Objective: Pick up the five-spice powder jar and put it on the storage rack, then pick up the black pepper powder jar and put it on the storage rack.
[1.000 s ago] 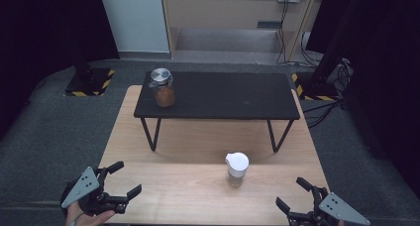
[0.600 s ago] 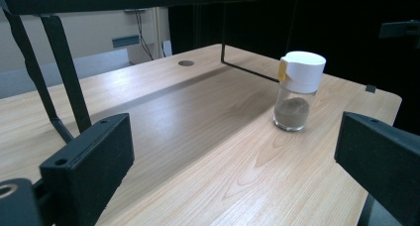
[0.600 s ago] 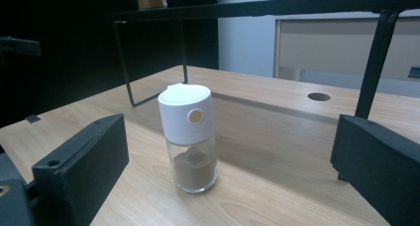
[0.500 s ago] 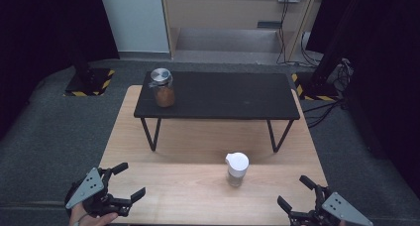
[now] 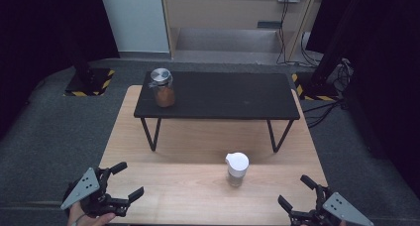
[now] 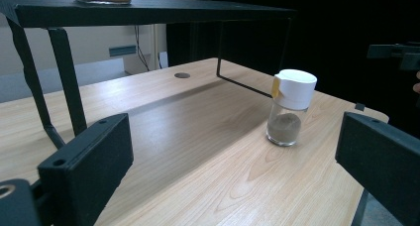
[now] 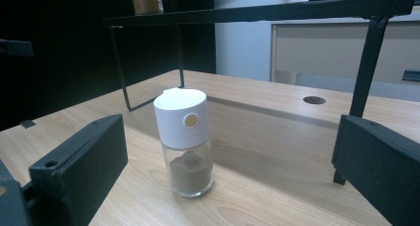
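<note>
Now the small shaker [image 7: 184,141] with the white cap stands upright on the wooden table [image 5: 173,186], straight ahead of my right gripper [image 5: 299,202] and between the lines of its two jaws, but apart from them, not yet inside. These jaws have just been opening and now stand wide, with nothing between the pads. My left gripper [image 5: 125,191] is also wide and empty; from it the shaker lies ahead and toward the right jaw, farther off. So the right hand is the nearer one, I judge, and it should go forward. The long axis of the shaker is vertical, so the jaws can close on the glass body from both sides. On the black raised shelf [image 5: 223,94] behind stands a jar [image 5: 163,87] with a metal lid. I can read no label or writing; there is only a round mark on the cap.
</note>
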